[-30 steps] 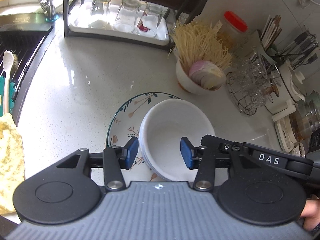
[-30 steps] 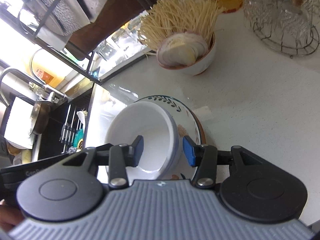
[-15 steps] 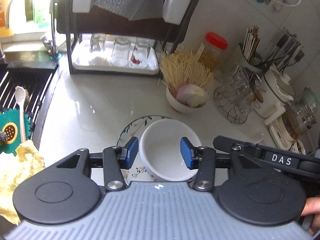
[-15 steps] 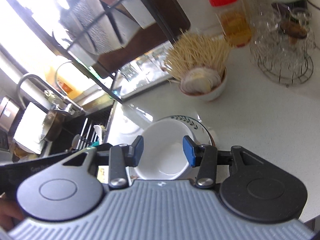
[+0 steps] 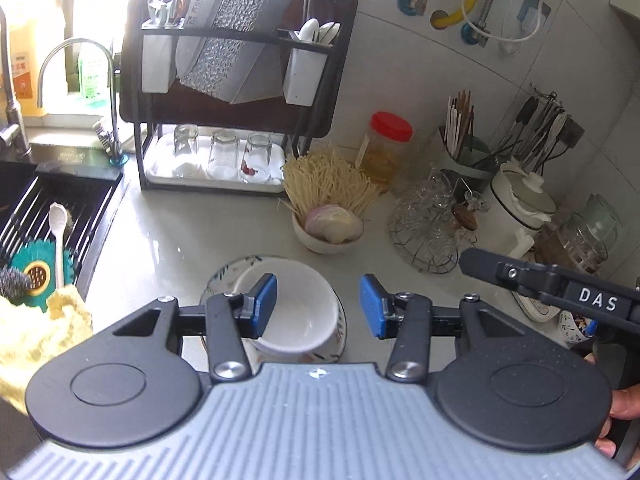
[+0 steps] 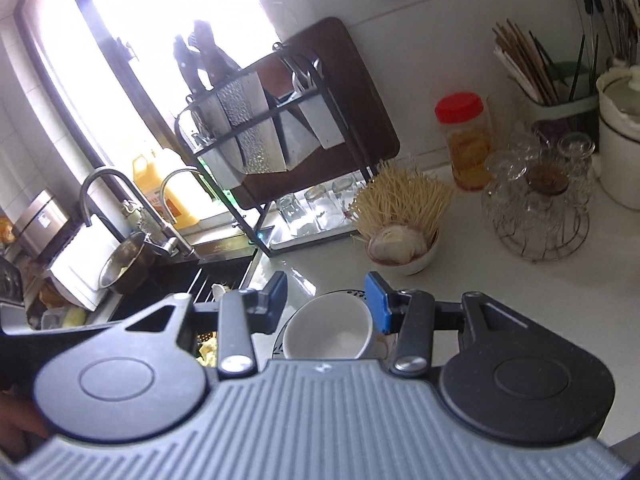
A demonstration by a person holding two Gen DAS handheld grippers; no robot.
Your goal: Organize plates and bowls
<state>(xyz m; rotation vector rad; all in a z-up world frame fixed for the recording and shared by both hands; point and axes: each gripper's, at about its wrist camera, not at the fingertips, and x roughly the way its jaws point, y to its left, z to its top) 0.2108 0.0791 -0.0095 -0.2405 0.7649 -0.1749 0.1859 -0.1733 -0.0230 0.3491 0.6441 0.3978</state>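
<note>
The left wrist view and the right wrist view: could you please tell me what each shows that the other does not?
Only the left wrist view shows the white spoon on the sink rack and the yellow cloth. Only the right wrist view shows the steel bowl in the sink. Both show the white bowl stacked on the patterned plate, the noodle bowl and the red-lidded jar.

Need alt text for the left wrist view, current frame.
Open left tongs hover, holding nothing, above a white bowl sitting on a floral plate on a pale counter. Behind stand a dish rack with upturned glasses and a sink at left.
</note>
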